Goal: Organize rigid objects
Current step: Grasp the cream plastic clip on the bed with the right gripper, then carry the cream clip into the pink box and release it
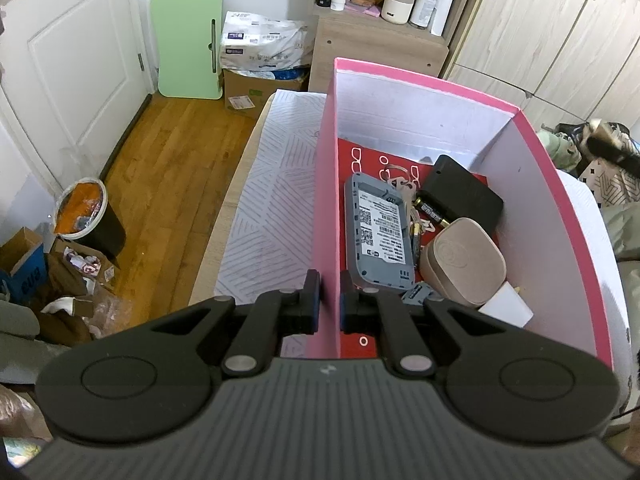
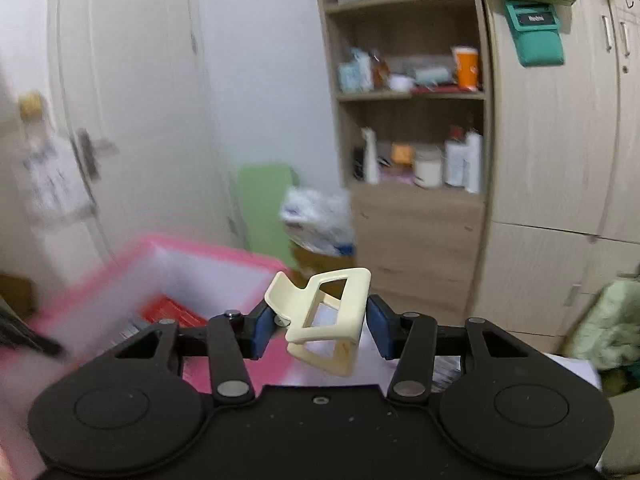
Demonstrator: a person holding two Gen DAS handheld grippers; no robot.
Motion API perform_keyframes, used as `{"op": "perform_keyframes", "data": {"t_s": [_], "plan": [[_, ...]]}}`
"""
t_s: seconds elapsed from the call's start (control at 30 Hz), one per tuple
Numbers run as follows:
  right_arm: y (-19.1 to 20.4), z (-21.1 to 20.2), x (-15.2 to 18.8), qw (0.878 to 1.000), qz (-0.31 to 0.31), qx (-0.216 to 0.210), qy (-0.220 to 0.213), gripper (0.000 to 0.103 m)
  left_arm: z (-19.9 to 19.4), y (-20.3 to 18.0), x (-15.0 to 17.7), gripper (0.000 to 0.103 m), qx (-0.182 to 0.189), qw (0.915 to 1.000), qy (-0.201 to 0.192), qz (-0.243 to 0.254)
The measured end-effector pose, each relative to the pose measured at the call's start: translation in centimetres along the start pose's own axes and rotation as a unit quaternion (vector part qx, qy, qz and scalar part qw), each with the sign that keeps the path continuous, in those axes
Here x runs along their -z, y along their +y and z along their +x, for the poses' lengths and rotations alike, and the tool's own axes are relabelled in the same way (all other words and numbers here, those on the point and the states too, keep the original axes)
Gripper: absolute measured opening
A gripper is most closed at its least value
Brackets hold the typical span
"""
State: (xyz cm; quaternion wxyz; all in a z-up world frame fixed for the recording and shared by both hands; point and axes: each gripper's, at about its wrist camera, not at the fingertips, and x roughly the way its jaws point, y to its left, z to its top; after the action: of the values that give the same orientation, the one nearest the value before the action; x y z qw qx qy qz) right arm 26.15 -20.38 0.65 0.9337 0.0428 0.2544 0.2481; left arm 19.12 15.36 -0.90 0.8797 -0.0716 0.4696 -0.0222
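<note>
A pink box (image 1: 560, 208) with white inner walls stands on the bed. In it lie a grey device (image 1: 378, 232), a black box (image 1: 464, 196), a beige case (image 1: 464, 264), a battery (image 1: 434, 212) and a white card (image 1: 506, 308). My left gripper (image 1: 329, 300) is shut on the box's left wall, one finger inside and one outside. My right gripper (image 2: 320, 328) holds a cream hair claw clip (image 2: 328, 316) between its blue pads, raised in the air. The pink box (image 2: 120, 264) shows blurred at the lower left of that view.
The bed's striped sheet (image 1: 272, 200) lies left of the box, then wooden floor with a bin (image 1: 86, 216) and bags. A green board (image 1: 188, 44) leans on the wall. A shelf unit (image 2: 408, 140) and wardrobe (image 2: 552, 160) stand behind; clothes pile at the right.
</note>
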Motion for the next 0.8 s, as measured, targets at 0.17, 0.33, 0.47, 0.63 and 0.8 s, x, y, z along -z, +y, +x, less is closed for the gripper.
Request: {"op": "perform_keyframes", "data": {"t_s": [0.17,0.33,0.47,0.63,0.8], "plan": [[4.1,1.4,-0.4,0.991,0.026,-0.103,0.087,0.054,0.0,0.1,-0.1,0.008,0.002,1.0000,0.000,-0.005],[8.5,4.4,0.9,0.969,0.020,-0.193,0.156,0.054,0.0,0.3,0.0,0.008,0.005,1.0000,0.000,-0.008],[11.1,7.4,2.0,0.952,0.009,-0.214,0.219,0.054,0.0,0.3,0.0,0.008,0.005,1.0000,0.001,-0.007],[12.1,10.7,2.9,0.930,0.036,-0.213,0.297,0.056,0.1,0.6,0.0,0.009,0.016,0.9998,0.003,-0.014],[11.6,11.8,4.5,0.903,0.124,-0.240,0.334,0.062,0.1,0.6,0.0,0.009,0.017,0.9997,0.001,-0.016]]}}
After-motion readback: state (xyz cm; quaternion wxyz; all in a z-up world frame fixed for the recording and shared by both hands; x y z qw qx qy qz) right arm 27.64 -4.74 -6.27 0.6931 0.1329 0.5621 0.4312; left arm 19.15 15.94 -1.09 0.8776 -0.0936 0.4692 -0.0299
